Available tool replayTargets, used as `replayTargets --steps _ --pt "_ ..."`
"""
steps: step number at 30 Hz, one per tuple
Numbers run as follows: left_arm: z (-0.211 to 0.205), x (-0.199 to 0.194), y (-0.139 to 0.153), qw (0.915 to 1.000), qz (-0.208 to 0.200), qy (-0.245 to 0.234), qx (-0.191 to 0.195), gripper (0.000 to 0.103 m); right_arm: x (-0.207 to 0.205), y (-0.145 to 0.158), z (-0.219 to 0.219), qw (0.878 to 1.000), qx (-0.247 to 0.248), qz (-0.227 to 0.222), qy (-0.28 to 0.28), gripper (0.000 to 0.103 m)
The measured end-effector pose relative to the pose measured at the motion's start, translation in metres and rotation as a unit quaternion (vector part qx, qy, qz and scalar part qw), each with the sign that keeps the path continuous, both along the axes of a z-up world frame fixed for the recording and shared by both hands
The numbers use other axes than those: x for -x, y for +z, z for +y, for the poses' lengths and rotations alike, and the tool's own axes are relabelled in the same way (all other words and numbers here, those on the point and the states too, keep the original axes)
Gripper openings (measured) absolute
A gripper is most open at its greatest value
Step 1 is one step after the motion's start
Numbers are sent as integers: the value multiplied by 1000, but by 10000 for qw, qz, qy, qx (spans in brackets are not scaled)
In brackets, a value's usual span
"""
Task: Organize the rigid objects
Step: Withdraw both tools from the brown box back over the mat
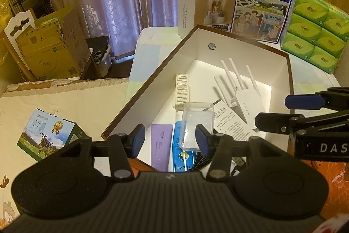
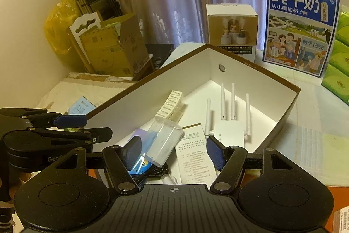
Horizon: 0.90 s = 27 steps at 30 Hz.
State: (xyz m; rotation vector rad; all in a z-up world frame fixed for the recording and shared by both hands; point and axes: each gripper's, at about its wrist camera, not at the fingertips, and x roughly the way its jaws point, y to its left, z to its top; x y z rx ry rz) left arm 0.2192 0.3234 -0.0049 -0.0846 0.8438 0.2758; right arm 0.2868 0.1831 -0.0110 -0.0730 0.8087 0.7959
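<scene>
The task looks well along. The large white box (image 1: 197, 51), standing on the table, already holds a white antenna router (image 1: 242, 99), a white ribbed piece (image 1: 182, 90), a clear plastic case (image 1: 196, 123), a purple tube (image 1: 161, 145), a blue tube (image 1: 181, 158), a printed leaflet (image 1: 231, 121) and a dark cord. The left claw (image 1: 170, 139) and right claw (image 2: 172, 150) hover released over the box's near corner, each grasping nothing. A small milk carton (image 1: 48, 134) lies outside, beyond the box's left wall, probably next.
</scene>
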Motion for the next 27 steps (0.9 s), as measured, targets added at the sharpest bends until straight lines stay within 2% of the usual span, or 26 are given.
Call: replayTargets --steps 13,27 --pt "-25 25 17 9997 -201 -105 14 48 25 13 -24 9998 -170 -101 -7 65" --pt "-78 56 29 9987 -297 -396 104 49 52 22 -79 9994 -265 -127 -159 66"
